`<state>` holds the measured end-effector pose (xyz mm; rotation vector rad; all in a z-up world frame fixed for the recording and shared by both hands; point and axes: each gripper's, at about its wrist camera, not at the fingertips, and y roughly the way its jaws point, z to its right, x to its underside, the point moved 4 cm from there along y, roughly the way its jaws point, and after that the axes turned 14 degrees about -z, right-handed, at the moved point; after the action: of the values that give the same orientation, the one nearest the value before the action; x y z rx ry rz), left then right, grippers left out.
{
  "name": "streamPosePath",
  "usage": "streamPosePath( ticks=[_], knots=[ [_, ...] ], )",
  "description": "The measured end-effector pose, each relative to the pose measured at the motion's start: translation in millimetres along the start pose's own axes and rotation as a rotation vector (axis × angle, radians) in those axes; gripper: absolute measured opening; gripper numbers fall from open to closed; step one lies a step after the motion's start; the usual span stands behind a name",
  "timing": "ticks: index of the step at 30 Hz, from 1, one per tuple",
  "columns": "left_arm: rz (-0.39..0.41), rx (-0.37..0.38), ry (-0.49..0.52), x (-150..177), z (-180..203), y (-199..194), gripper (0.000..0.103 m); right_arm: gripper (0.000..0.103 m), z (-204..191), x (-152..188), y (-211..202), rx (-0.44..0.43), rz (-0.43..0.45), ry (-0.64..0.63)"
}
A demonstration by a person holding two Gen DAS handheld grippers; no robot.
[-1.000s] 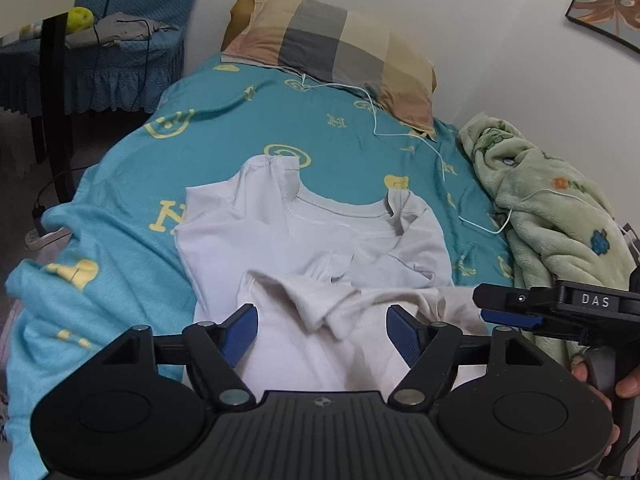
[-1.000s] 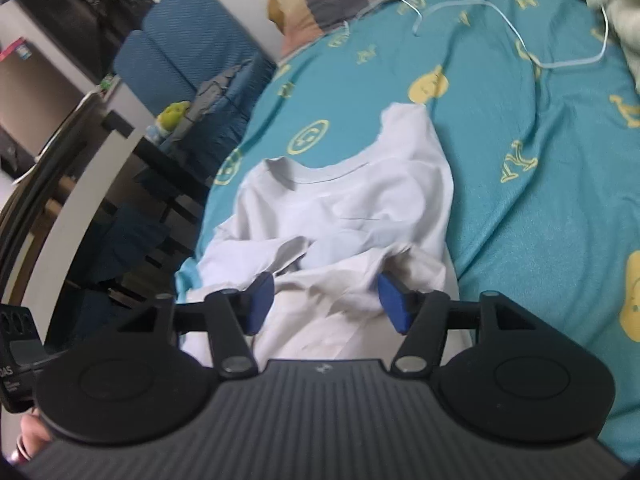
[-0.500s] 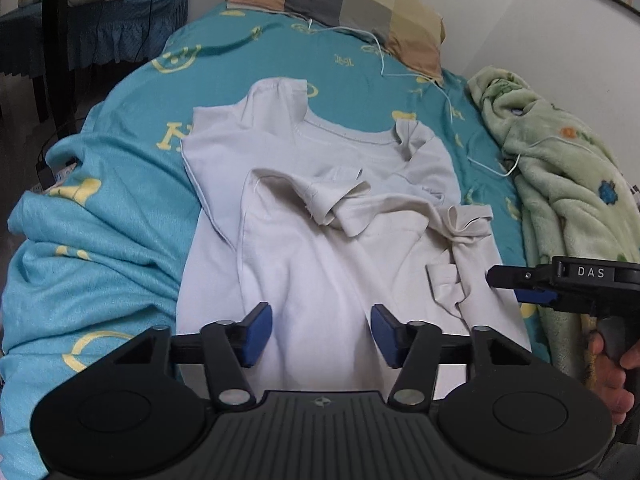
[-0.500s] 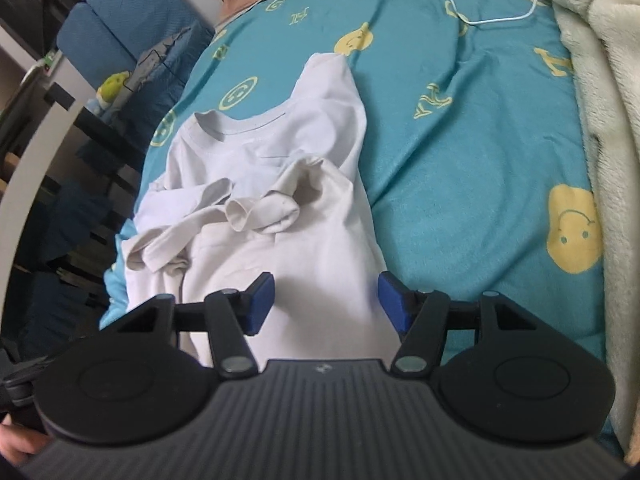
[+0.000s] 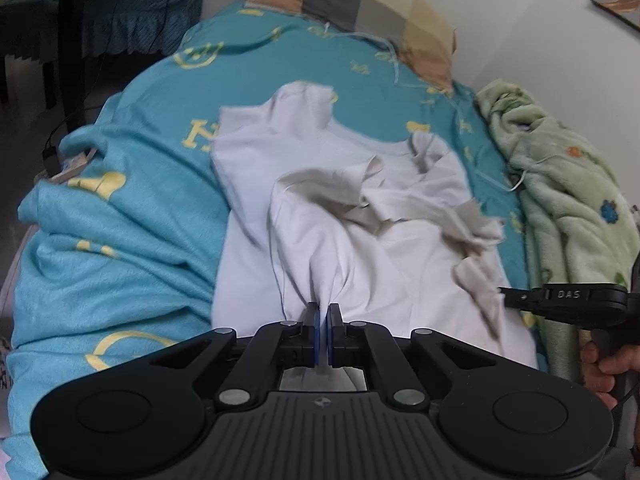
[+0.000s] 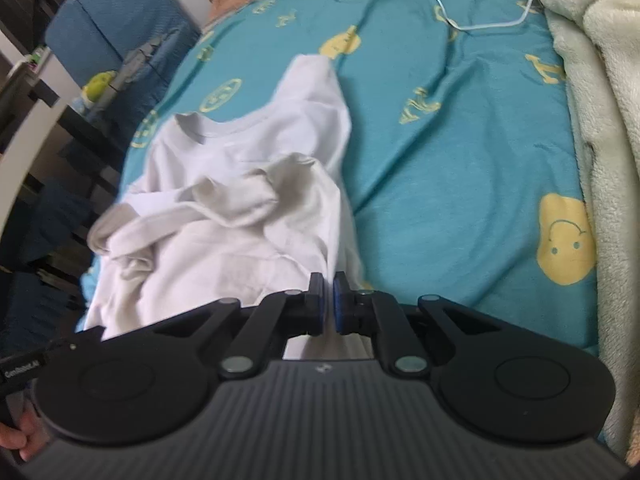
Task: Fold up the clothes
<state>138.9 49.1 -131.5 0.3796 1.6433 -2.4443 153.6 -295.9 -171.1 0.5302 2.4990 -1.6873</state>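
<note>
In my left wrist view, the upper left of the frame holds a dark blue skirted chair [image 5: 100,12], and below it the teal bedsheet [image 5: 120,220] with its yellow prints fills the left half, bunched into heavy folds. Centre frame lies the white T-shirt [image 5: 320,168], collar toward the top, its sleeves and upper layer crumpled in a loose heap across the chest. My left gripper [image 5: 323,316] sits at bottom centre with its blue pads drawn together on a gathered ridge of the shirt's lower hem; the cloth rises in a tented pleat from the pinch. At top centre a plaid pillow [image 5: 360,4] rests against the wall, with a thin white cable [image 5: 394,68] trailing down from it. On the right edge a pale green fleece blanket [image 5: 568,184] lies beside the shirt, and at lower right the other tool is held by a hand [image 5: 608,364].

In my right wrist view, the blue chair [image 6: 108,20] is at upper left, and the shirt [image 6: 240,184] fills the centre left. My right gripper [image 6: 328,304] at bottom centre is pinched on the shirt's hem edge, fabric showing between the pads. To the right runs bare sheet [image 6: 460,160], the cable [image 6: 460,20] looping at the top, then the blanket [image 6: 608,120] along the right edge.
</note>
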Motion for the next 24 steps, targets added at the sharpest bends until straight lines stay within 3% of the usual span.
streamPosePath(
  ticks=[5,7,9,15,17,21,24],
  knots=[
    [0.001,0.035,-0.032,2.6,-7.0,1.7,0.01,0.008,7.7,-3.8,10.6,-0.02,-0.025,0.045],
    [0.021,0.053,-0.055,8.5,-8.8,-8.7,0.023,0.008,10.0,-4.6,8.3,-0.042,-0.025,0.07],
    [0.041,0.072,-0.077,14.3,-10.6,-19.2,0.03,0.01,12.1,-4.4,4.3,-0.07,-0.023,0.095],
    [0.08,0.117,-0.186,36.2,-24.6,-44.9,0.033,0.011,4.8,1.4,-20.9,-0.107,0.03,0.076],
    [0.067,0.113,-0.195,37.8,-26.3,-42.2,0.033,0.011,2.6,2.6,-26.7,-0.105,0.04,0.062],
    [0.033,0.112,-0.182,38.3,-23.5,-30.8,0.047,0.012,2.4,2.7,-22.5,-0.109,0.008,0.05],
    [-0.009,0.127,-0.156,38.7,-18.0,-13.9,0.049,0.014,0.9,3.7,-18.0,-0.104,-0.012,0.031]
  ],
)
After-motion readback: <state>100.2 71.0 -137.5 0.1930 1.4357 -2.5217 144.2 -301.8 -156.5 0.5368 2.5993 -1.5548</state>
